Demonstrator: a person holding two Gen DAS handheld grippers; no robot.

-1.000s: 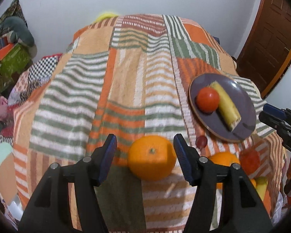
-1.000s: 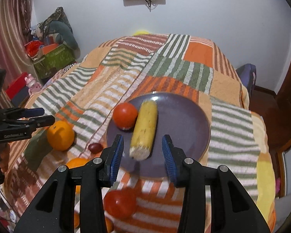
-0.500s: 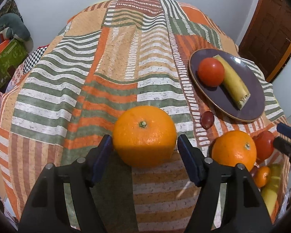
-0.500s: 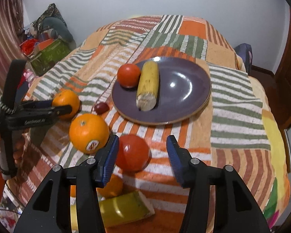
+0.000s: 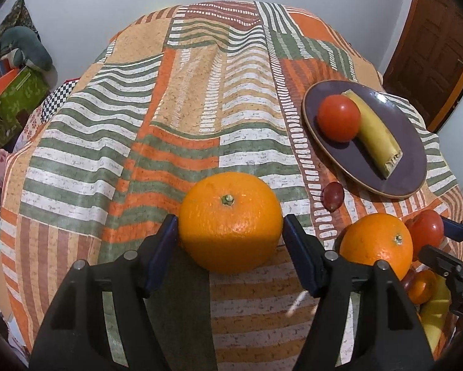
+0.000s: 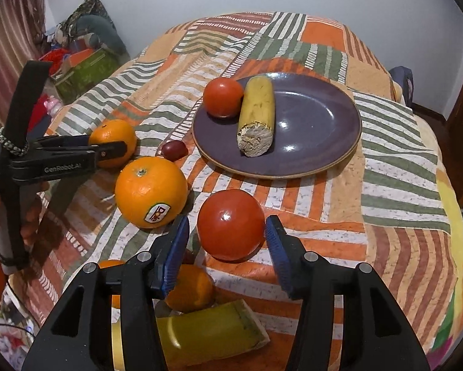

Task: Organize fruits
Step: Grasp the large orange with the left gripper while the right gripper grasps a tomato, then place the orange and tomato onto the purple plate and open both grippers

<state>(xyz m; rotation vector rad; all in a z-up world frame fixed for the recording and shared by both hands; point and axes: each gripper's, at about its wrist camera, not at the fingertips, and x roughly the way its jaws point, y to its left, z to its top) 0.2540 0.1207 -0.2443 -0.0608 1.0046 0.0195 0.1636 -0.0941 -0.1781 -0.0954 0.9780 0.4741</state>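
Observation:
A purple plate [image 6: 317, 123] [image 5: 410, 167] holds a red tomato [image 6: 222, 97] and a cut banana piece [image 6: 257, 117]. My left gripper [image 5: 229, 241] has its blue pads touching both sides of a large orange [image 5: 229, 219], which rests on the cloth; it also shows in the right wrist view [image 6: 114, 142]. My right gripper [image 6: 228, 238] is open around a second tomato [image 6: 230, 224], with gaps at both pads. An orange with a Dole sticker [image 6: 151, 191] and a dark grape [image 6: 174, 150] lie between them.
A striped patchwork cloth [image 5: 182, 108] covers the round table. At the near edge lie a small orange [image 6: 189, 289] and a yellow banana piece [image 6: 206, 330]. A wooden door [image 5: 432, 46] stands at the right, boxes and clutter [image 5: 12, 92] at the left.
Both grippers moved forward and down. The left one closed in until its pads reached the big orange. The right one left the plate and now straddles the loose tomato.

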